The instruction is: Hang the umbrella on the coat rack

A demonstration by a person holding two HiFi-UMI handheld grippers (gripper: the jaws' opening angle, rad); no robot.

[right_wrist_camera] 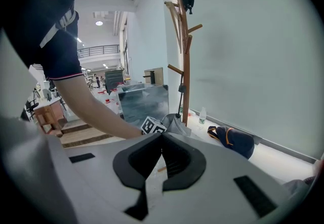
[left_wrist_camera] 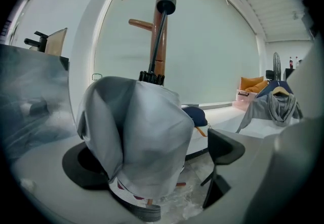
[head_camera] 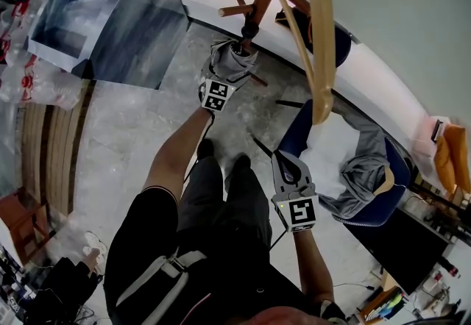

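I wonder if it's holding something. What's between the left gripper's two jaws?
The folded grey umbrella sits between the left gripper's wide-apart jaws, seen in the left gripper view.

Umbrella is showing pale grey fabric, black shaft; coat rack is showing reddish-brown wood; right gripper is wearing black-and-white square markers; chair is showing navy blue.

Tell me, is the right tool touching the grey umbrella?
Apart. The head view shows the right tool with bare floor between it and the umbrella; the right gripper view shows nothing between its jaws.
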